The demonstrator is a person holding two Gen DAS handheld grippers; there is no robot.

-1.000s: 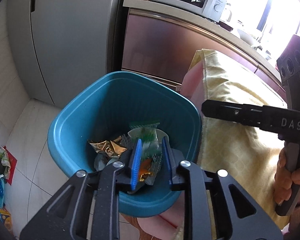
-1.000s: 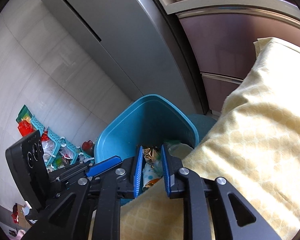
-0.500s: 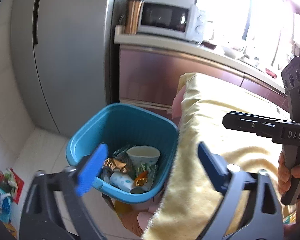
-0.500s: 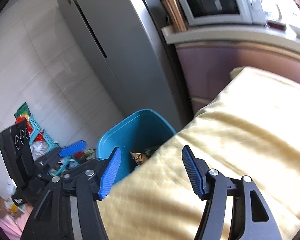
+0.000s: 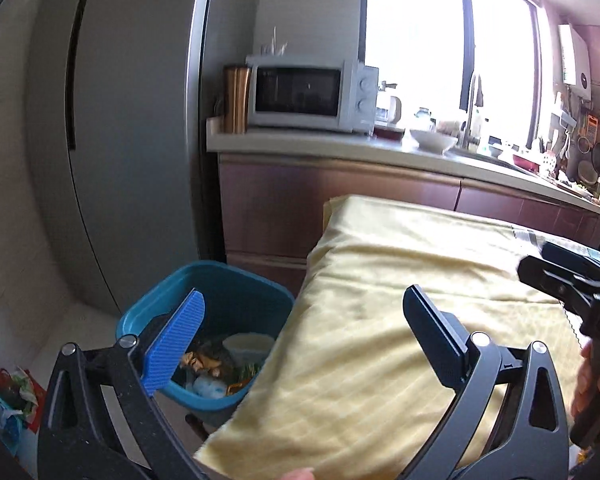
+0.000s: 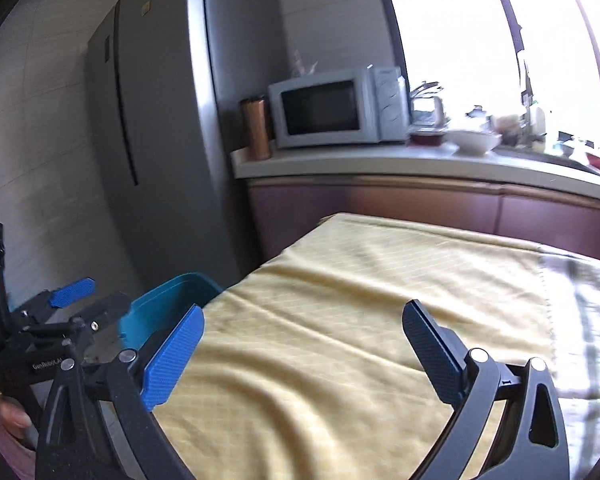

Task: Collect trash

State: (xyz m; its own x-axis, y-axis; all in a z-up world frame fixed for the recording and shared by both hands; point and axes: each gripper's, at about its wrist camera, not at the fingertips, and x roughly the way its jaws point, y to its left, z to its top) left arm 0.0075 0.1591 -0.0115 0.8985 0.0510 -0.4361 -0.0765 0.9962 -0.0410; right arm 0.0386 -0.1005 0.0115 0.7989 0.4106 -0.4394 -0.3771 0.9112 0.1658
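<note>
A teal bin (image 5: 236,292) stands on the floor beside the table's left end, holding a paper cup (image 5: 247,345) and crumpled wrappers (image 5: 198,360). My left gripper (image 5: 304,300) is open and empty, raised above the bin's rim and the edge of the yellow cloth (image 5: 400,320). My right gripper (image 6: 304,312) hangs over the cloth (image 6: 340,320), its jaws opening wide with nothing between them. In the right wrist view only a corner of the bin (image 6: 172,296) shows, with the left gripper (image 6: 72,292) beside it. The right gripper (image 5: 572,284) shows at the left view's right edge.
A tall grey fridge (image 5: 132,140) rises behind the bin. The counter (image 5: 340,148) carries a microwave (image 5: 308,96), a copper canister (image 5: 236,98) and a white bowl (image 5: 434,140). Coloured packets (image 5: 4,400) lie on the floor at lower left. A hand (image 5: 596,392) grips the right tool.
Both grippers were shut on wrappers over the bin. They have opened, the wrappers lie in the bin, and both have drawn back and up over the table.
</note>
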